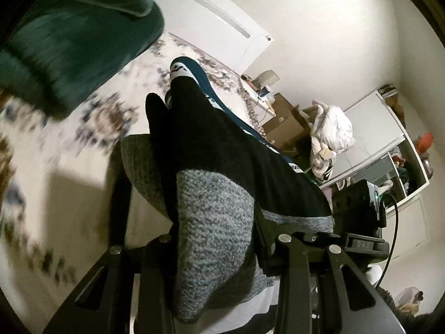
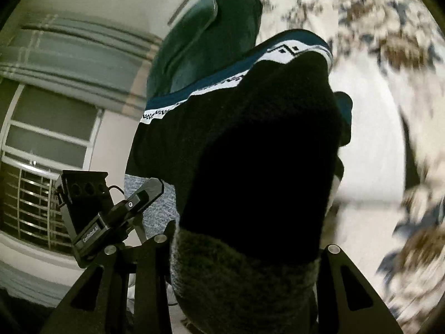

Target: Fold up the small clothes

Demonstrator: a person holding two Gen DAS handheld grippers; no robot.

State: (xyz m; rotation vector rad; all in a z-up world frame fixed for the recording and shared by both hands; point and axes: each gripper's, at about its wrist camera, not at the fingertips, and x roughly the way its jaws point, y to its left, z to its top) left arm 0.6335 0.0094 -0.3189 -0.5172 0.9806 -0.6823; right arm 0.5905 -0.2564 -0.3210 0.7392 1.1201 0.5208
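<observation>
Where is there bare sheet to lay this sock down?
The plain white sheet just left of the held sock, below the green garment, looks free. Crowded: right side, where boxes and a white bundle sit.

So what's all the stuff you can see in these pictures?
Sock: one, black with grey heel and toe, white-and-teal patterned band; draped between both grippers.
Green garment: one, dark green; on the bedspread beyond the sock.
Bedspread: one, white with blue-brown floral print; beneath everything.
Cardboard boxes: apparently two, brown; by the far wall.
White bundle: one, crumpled; beside the boxes.
Cupboard: one, white, partly open.
Window: one, white frame with bars; left in the right wrist view.
Left gripper: black, fingers covered by sock.
Right gripper: black, fingers covered by sock.
</observation>
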